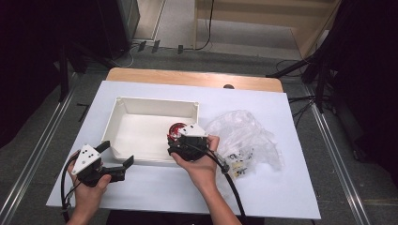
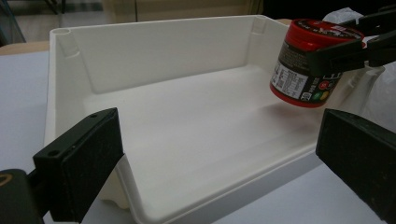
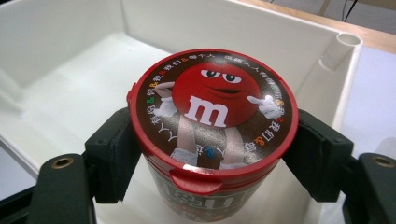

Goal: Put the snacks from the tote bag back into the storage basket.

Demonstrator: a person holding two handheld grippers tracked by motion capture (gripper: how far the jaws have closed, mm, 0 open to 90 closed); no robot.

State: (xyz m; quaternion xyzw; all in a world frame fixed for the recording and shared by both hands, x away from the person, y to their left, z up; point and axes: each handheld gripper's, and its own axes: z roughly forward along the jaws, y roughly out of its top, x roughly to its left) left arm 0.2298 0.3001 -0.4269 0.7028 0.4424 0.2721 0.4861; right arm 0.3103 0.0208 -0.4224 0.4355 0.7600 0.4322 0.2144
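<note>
- High view: the right gripper (image 1: 184, 138) hangs over the near right corner of the white tray (image 1: 123, 110), clenched on a red candy tub (image 1: 177, 131), so the tub sits inside the tray's outline but is carried, not set down. The left gripper (image 1: 117, 157) rests on the counter (image 1: 263, 187) just beside the tray's near left corner, jaws spread and holding nothing. A crumpled clear plastic bag (image 1: 248, 136) lies to the right of the tray, close to the right hand (image 1: 202, 164); the trailing cable should stay off it.
- Left gripper view: the tub (image 2: 310, 65) hangs tilted above the tray floor (image 2: 196, 135), with a soft shadow under it, so it looks clear of the bottom. The step in hand is probably setting the tub into the tray. To do that well, I would level the tub first, then lower it straight down, well off the right wall, and let go only once its base sits flat. The left gripper's black jaws stand wide on either side of the tray's near wall; closing them on that rim could steady the light tray if it slides.
- Right gripper view: the jaws press on opposite sides just under the red lid (image 3: 212, 109), and the grip looks centred. The hold is high on the tub, so it may swing; move slowly.
</note>
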